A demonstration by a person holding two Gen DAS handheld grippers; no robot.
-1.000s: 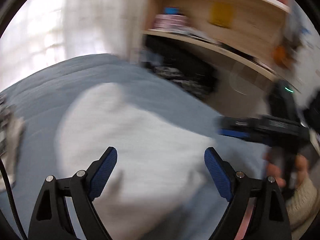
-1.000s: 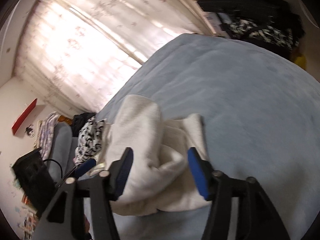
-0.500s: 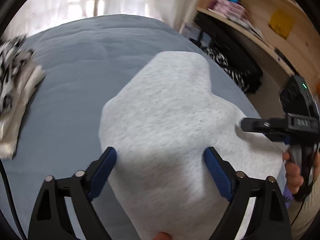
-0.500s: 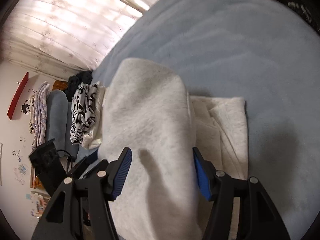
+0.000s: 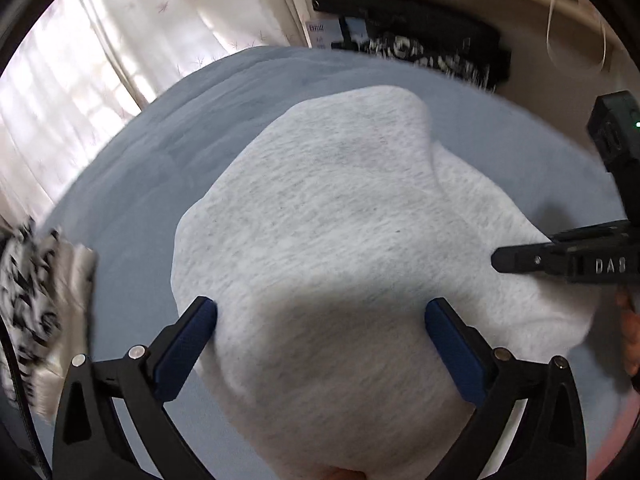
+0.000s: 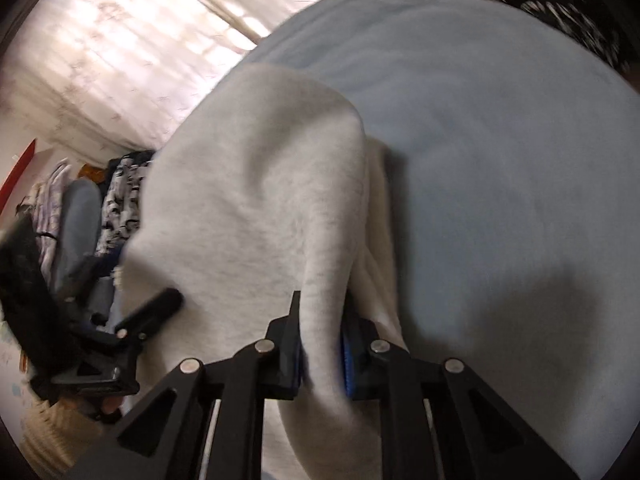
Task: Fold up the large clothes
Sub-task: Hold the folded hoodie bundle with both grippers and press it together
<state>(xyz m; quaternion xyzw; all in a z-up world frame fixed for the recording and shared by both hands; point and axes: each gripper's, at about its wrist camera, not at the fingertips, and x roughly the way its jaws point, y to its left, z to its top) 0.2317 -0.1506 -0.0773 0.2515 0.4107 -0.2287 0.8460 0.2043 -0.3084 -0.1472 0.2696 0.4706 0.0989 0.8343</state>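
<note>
A light grey sweatshirt-like garment (image 5: pixel 340 220) lies folded over on the blue bed cover (image 5: pixel 152 152). My left gripper (image 5: pixel 320 312) hovers low over its near part; its jaws are opening wide, the cloth spreads beneath and between them, and the pads do not pinch it. My right gripper (image 6: pixel 322 344) is closing on a raised fold of the grey garment (image 6: pixel 260 200), and the pads press the cloth. A cream inner layer (image 6: pixel 380 248) shows beside that fold. The right gripper (image 5: pixel 560 264) also enters the left wrist view from the right.
A stack of black-and-white patterned clothes (image 5: pixel 36 308) sits at the bed's left edge. Dark bags and clothes (image 5: pixel 420 48) fill the space under a wooden shelf beyond the bed. Curtains (image 5: pixel 100 80) hang behind. A hand (image 5: pixel 630 336) holds the right gripper.
Both grippers have come down close to the garment. The right jaws went from wide apart to pinched on a fold. The left jaws spread wider.
</note>
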